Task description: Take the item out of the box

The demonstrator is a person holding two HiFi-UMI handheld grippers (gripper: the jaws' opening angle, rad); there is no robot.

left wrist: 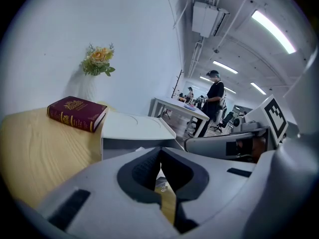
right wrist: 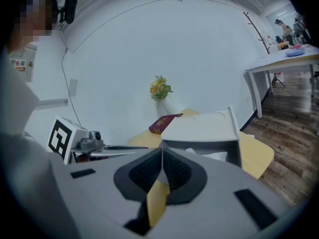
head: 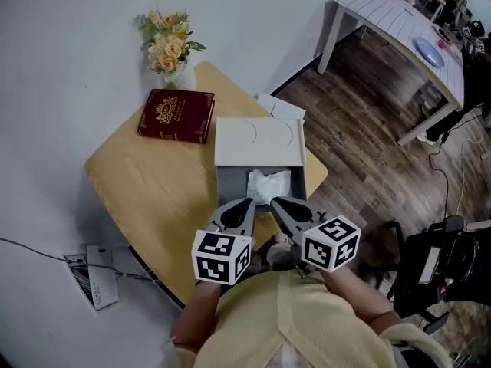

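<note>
A grey box (head: pixel 227 184) with its white lid (head: pixel 259 141) pushed toward the far side stands on the round wooden table (head: pixel 153 182). A white crumpled item (head: pixel 268 185) lies in the open near part of the box. Just in front of the box, my left gripper (head: pixel 247 203) and right gripper (head: pixel 276 202) sit side by side, both shut with nothing between the jaws. The left gripper view shows the lidded box (left wrist: pixel 134 128) beyond the shut left gripper (left wrist: pixel 160 154). In the right gripper view the box (right wrist: pixel 202 128) and a bit of the white item (right wrist: pixel 215 156) show past the shut right gripper (right wrist: pixel 162 154).
A dark red book (head: pixel 176 115) lies at the table's far left, with a vase of yellow flowers (head: pixel 169 46) behind it against the wall. A white table (head: pixel 406 29) stands far right on the wood floor. Papers and a cable (head: pixel 96 278) lie on the floor at the left.
</note>
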